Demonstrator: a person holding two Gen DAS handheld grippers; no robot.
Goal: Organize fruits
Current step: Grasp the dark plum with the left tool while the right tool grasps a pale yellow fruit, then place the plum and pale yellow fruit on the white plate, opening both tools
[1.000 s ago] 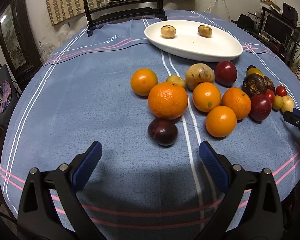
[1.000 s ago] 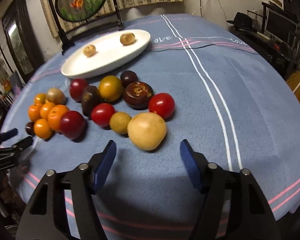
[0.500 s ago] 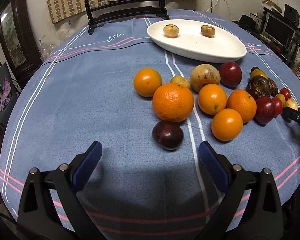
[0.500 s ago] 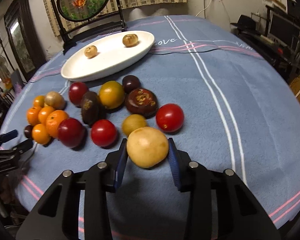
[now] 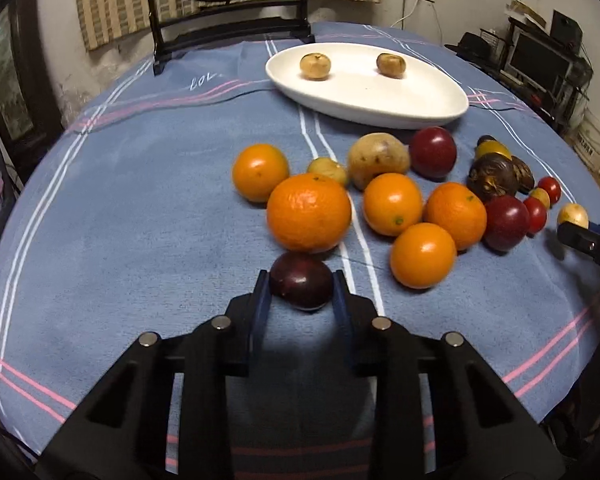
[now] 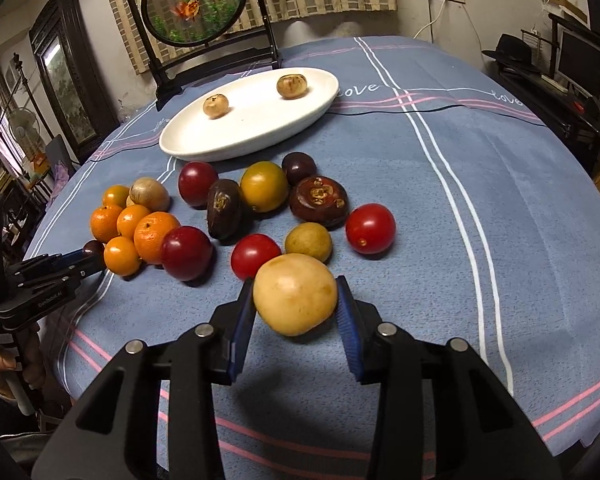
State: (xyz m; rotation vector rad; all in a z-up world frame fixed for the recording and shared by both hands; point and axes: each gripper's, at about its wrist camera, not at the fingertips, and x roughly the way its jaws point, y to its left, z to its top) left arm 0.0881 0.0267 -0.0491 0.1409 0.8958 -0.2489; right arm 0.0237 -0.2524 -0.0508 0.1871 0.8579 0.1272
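Observation:
My left gripper [image 5: 300, 292] is shut on a dark purple plum [image 5: 301, 285] near the front of the fruit pile, just in front of a big orange [image 5: 309, 212]. My right gripper [image 6: 296, 300] is shut on a pale yellow round fruit [image 6: 295, 293], held slightly above the cloth. A white oval plate [image 5: 420, 108] at the back holds two small brown fruits [image 5: 315, 66]. Several oranges, red plums, cherry tomatoes and dark brown fruits lie between the plate and the grippers. The plate also shows in the right wrist view [image 6: 188, 148].
A blue striped cloth [image 5: 120, 220] covers the round table. A dark framed round fish screen [image 6: 196, 4] stands behind the plate. Shelves and electronics [image 5: 540, 56] stand at the right. The left gripper shows at the left edge of the right wrist view [image 6: 48, 276].
My left gripper moved forward and shut on the dark plum. My right gripper, shut on the yellow fruit half a second ago, has lifted it slightly.

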